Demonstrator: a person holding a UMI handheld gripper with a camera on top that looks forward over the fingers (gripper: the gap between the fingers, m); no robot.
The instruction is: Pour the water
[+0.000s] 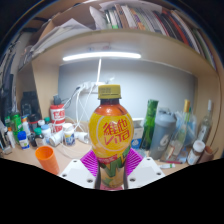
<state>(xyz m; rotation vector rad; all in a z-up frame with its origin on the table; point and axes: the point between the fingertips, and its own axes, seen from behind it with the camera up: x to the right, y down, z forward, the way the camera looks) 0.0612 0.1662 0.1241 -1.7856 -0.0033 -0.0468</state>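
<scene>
A plastic bottle (111, 130) with a yellow-orange label, red lettering and an orange cap stands upright between my fingers, lifted in front of the shelf. My gripper (111, 166) is shut on the bottle: both pink pads (93, 164) press against its lower sides. The bottle holds a pale yellowish drink. An orange cup (46, 158) stands on the desk, to the left of the bottle and below it.
A cluttered desk (70, 155) runs behind. Small bottles and jars (22, 135) crowd the left. A green bottle (149, 122) and clear glass bottles (186, 128) stand at the right. A lit shelf with books (130, 18) hangs overhead.
</scene>
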